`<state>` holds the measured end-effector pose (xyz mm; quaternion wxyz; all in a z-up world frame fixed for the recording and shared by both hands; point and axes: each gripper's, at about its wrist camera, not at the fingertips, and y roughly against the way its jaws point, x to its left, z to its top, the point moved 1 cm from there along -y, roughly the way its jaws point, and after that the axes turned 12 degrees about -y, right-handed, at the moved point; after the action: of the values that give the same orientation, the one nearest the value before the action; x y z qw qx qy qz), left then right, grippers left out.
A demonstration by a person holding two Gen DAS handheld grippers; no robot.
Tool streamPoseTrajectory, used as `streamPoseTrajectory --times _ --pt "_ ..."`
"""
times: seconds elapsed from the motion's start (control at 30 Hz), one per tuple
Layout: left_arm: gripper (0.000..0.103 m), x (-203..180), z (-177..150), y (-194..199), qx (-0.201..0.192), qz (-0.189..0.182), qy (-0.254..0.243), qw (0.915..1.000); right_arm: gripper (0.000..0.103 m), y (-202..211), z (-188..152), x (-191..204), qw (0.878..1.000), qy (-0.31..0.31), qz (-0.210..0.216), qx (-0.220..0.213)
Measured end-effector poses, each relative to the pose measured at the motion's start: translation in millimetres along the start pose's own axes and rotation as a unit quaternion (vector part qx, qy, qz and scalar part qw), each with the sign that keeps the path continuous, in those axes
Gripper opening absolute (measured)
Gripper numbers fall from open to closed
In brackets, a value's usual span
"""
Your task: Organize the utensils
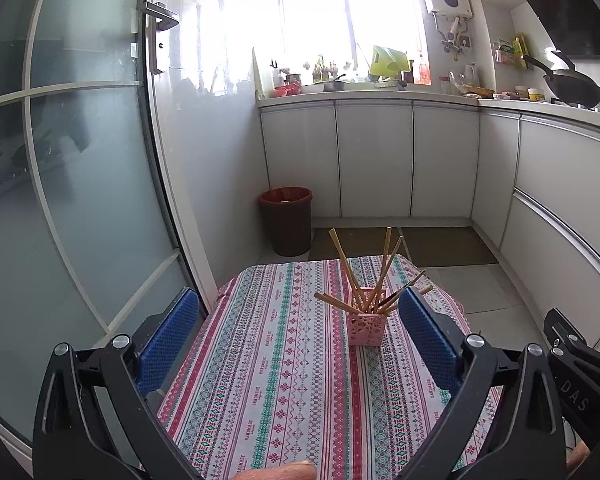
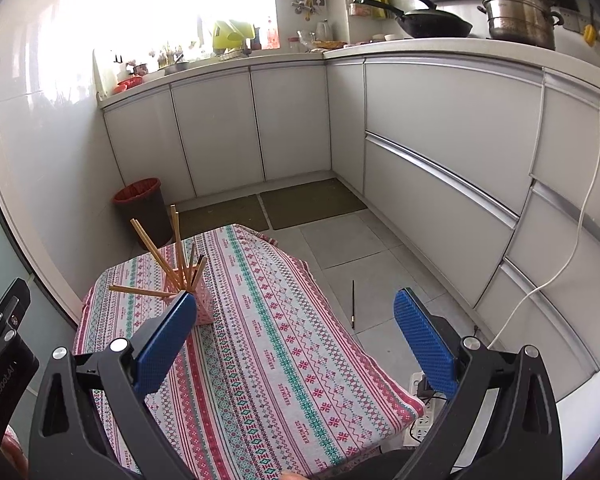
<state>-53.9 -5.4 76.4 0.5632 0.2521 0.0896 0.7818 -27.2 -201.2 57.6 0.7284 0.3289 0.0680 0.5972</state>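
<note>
Left wrist view first: we see the desk point(image 1: 284, 360) under its striped patterned cloth, and beyond it the white kitchen cabinets point(image 1: 374, 160) and a dark bin point(image 1: 287, 220) with a red liner on the floor. Our left claw point(image 1: 298, 340) is spread wide with nothing in it, blue pads point(image 1: 168, 340) well apart. The pink holder point(image 1: 366, 322) stands upright on the cloth, ahead of the claw and over toward its right finger. Its chopsticks point(image 1: 346, 268) fan out in all directions, a few leaning so low they nearly lie on the rim. That right pad covers the ends of the ones leaning right, so we can't count them properly.

From the right wrist, the right claw point(image 2: 294, 344) is also wide open and empty. Same holder point(image 2: 198, 304) sits off to the left here, and the left pad point(image 2: 162, 344) covers its near corner, so we can't tell whether they touch. The chopsticks point(image 2: 156, 252) stick up above that pad.

One thin dark stick point(image 2: 353, 304) lies on the floor tiles point(image 2: 340, 240) right of the desk, between the two pads in the frame. Too small to say for sure if it's a chopstick. The counter clutter by the window is washed out by glare.
</note>
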Motion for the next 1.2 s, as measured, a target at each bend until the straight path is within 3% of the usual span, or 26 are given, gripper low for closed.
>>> streamPoseTrajectory --times 1.2 --pt "0.096 1.2 -1.8 -3.2 0.007 0.005 -0.001 1.0 0.096 -2.6 -2.4 4.2 1.0 0.0 0.002 0.01"
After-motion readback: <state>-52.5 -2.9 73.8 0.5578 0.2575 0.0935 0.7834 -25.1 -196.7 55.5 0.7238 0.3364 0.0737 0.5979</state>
